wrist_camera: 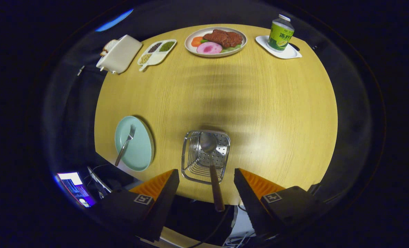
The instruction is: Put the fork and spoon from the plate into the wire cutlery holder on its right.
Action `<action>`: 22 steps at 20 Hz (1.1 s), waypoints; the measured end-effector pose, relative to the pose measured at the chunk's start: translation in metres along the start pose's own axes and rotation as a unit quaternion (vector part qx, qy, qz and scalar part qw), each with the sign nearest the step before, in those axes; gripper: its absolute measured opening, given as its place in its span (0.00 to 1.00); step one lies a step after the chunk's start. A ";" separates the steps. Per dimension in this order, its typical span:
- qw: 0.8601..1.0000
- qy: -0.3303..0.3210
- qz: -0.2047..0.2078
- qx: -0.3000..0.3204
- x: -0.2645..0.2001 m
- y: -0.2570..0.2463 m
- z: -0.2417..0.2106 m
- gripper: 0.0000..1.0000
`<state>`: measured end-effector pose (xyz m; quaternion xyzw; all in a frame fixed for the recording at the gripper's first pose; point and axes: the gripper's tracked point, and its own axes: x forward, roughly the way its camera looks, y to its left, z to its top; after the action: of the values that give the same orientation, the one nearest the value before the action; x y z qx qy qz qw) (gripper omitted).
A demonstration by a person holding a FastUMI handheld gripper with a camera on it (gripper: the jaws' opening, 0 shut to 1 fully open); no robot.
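With the spoon (211, 162) already resting in the wire cutlery holder (206, 156) and the gripper (206, 179) released wide above it, go left of the holder to the fork (125, 144) on the plate (135, 144) (grip its handle squarely).

The gripper (206, 179) has two wedge-shaped fingers (163, 189), black on their inner faces and ribbed orange on their outer faces. Behind each finger sits a black block carrying a small white square tag with a black marking. Between the blocks runs what looks like a dark cable, though it is dim there.
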<state>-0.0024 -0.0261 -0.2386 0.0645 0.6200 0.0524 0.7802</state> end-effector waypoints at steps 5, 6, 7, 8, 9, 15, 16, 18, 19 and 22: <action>0.991 -0.132 0.019 0.013 -0.045 0.036 0.031 0.99; 0.988 -0.153 0.022 0.016 -0.053 0.044 0.034 0.99; 0.985 -0.171 0.025 0.016 -0.060 0.053 0.036 0.99; 0.982 -0.188 0.028 0.014 -0.066 0.064 0.037 0.99; 0.978 -0.207 0.032 0.013 -0.073 0.074 0.037 0.99; 0.970 -0.238 0.054 0.001 -0.065 0.142 0.022 0.99; 0.971 -0.230 0.061 0.003 -0.055 0.156 0.017 0.99; 0.976 -0.200 0.080 0.018 -0.032 0.185 0.001 0.99; 0.977 -0.188 0.095 0.030 -0.021 0.203 -0.006 0.99; 0.981 -0.156 0.109 0.036 0.012 0.238 -0.023 0.99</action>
<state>-0.0229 0.2110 -0.2163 0.1671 0.4814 0.1038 0.8542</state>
